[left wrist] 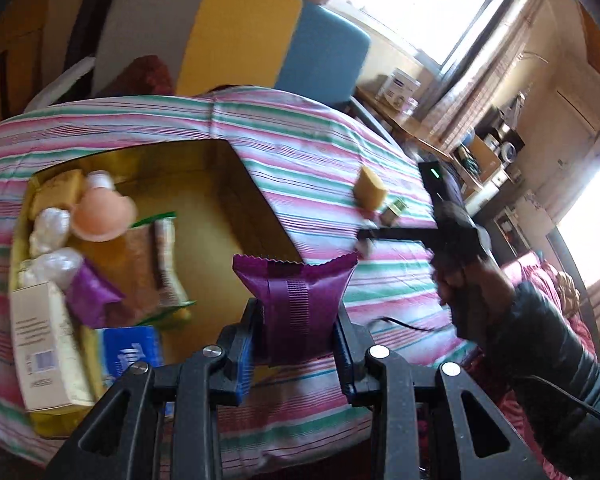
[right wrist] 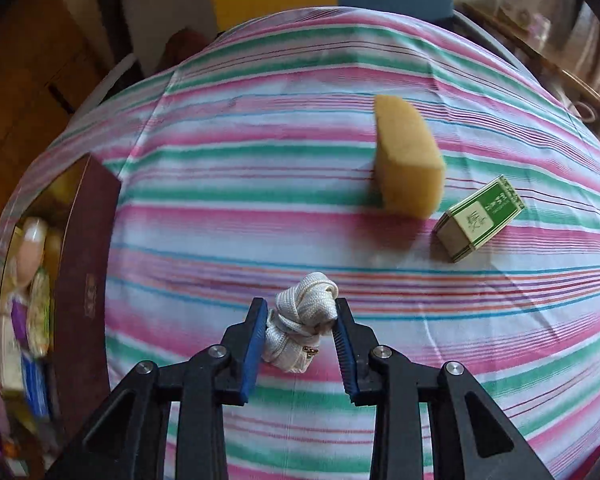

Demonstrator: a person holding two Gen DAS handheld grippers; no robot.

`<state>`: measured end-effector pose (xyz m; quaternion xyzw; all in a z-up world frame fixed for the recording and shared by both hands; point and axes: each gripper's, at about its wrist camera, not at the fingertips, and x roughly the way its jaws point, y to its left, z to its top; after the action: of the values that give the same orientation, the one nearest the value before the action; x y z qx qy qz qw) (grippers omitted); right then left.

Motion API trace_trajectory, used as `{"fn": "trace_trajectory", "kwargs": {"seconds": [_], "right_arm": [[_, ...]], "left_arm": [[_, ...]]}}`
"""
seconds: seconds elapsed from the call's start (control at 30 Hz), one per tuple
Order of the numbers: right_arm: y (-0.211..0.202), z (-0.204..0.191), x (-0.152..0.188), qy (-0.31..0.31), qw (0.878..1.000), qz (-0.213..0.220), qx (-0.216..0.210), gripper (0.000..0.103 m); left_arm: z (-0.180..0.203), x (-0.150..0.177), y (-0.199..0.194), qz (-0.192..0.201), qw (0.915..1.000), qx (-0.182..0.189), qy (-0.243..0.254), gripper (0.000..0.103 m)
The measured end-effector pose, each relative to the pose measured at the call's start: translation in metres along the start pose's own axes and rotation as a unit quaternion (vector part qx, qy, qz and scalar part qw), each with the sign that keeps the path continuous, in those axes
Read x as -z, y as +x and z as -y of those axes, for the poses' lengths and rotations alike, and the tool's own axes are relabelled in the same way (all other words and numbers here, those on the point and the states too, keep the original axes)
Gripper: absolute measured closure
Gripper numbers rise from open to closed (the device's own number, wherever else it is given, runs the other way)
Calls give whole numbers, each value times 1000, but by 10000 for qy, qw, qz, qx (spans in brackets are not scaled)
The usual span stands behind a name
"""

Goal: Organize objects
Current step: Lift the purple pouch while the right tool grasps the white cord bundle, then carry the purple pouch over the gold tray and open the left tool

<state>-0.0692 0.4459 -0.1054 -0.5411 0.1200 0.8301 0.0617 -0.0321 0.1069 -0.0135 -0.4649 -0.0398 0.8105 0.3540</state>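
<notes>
Left gripper: the left gripper (left wrist: 298, 324) is closed on a purple packet (left wrist: 296, 292), which stands upright between its blue pads and is carried in the air, not yet released
Box: the open box (left wrist: 236, 184) with a gold inside lies ahead and to the left of the left gripper; the packet's top edge hangs over the box's near right corner
Already stowed: a peach round piece (left wrist: 104, 218), a tan sponge piece (left wrist: 58, 192), clear wrapped bundles (left wrist: 52, 228), a second purple packet (left wrist: 92, 296), a brown-and-cream wrapper (left wrist: 156, 264), a white carton (left wrist: 40, 344) and a blue pack (left wrist: 132, 350) sit in the box
Right gripper: the right gripper (right wrist: 300, 332) points steeply down at the striped cloth (right wrist: 260, 184); its jaws are closed against a knotted white strap (right wrist: 304, 312), which rests on the cloth
Left to do, as I judge: drop the carried packet, lift the strap, then fetch the yellow sponge (right wrist: 408, 160) and the green-and-white small box (right wrist: 480, 216), both ahead and to the right of the right gripper, near each other but apart
Progress: well past halfway, with four things still outside
Hard to make out: the stowed items are blurred, the blue pack's print is cut off by the gripper; the strap's small metal fitting is too small to name; in the right view the box is seen only edge-on at far left
</notes>
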Motion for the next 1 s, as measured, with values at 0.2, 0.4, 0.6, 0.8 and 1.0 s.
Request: {"fn": "trace_trajectory", "kwargs": {"seconds": [0.2, 0.4, 0.6, 0.8, 1.0], "right_arm": [[1, -4, 22, -331, 9994, 75, 51, 70], [-1, -14, 26, -623, 9976, 128, 260, 70], [-1, -13, 26, -598, 9979, 120, 241, 70], [-1, -13, 25, -579, 9980, 111, 226, 70], [0, -15, 24, -563, 9981, 105, 215, 70]], "left_arm": [[-52, 1, -17, 169, 9967, -372, -707, 70], [-75, -28, -14, 275, 9941, -372, -983, 70], [-64, -80, 29, 142, 9977, -509, -427, 70], [-70, -116, 83, -174, 9962, -565, -647, 70], [-93, -130, 135, -565, 9899, -825, -1002, 70]]}}
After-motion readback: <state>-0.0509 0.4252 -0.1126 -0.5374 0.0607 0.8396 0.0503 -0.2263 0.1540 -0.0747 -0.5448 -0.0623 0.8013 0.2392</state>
